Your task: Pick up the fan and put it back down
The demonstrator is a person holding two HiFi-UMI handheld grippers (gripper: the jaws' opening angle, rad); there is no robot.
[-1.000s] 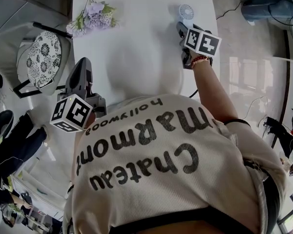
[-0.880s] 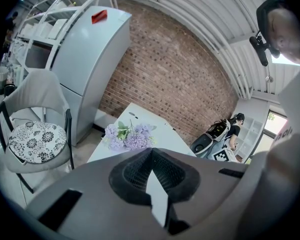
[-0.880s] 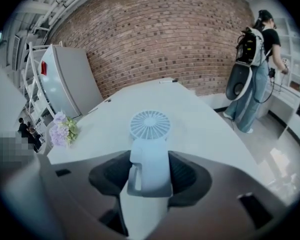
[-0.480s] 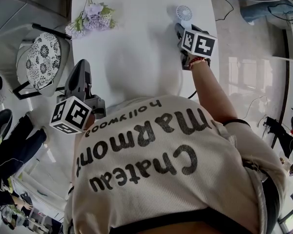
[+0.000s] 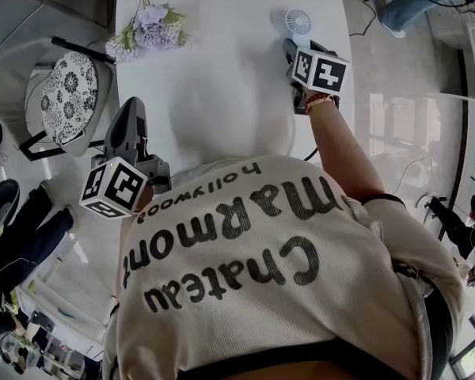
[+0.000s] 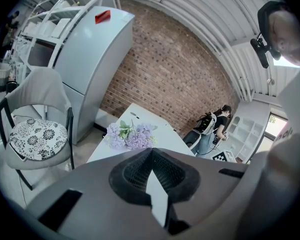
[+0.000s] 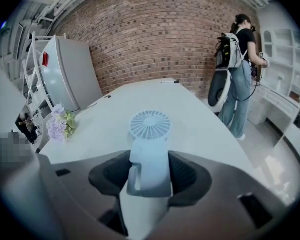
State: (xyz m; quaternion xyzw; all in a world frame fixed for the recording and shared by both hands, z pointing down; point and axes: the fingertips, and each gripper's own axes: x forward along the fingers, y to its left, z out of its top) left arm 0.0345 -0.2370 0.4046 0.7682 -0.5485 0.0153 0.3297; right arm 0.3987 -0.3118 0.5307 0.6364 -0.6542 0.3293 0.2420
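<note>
Two claws are out, but only one is busy. The right claw (image 7: 150,173) has its two sides closed on the handle of the little blue fan (image 7: 150,134), with the round head of the fan sticking out past them. The fan is over the far end of the white desk (image 5: 222,77), close to the right edge. In the last second this claw has slid a tiny bit toward the left edge, and the fan went along with it. That tells me the hold is good and the fan is moving with the claw. I cannot tell if the fan is up off the desk or still touching it. So the picking-up part looks like it is going on now, and putting the fan back down is still to come. The left claw (image 6: 152,184) has stayed put, off the near left corner of the desk. Its sides are almost pressed together and hold nothing. The purple flowers (image 5: 149,26) lie by the far left edge, well apart from the fan.
</note>
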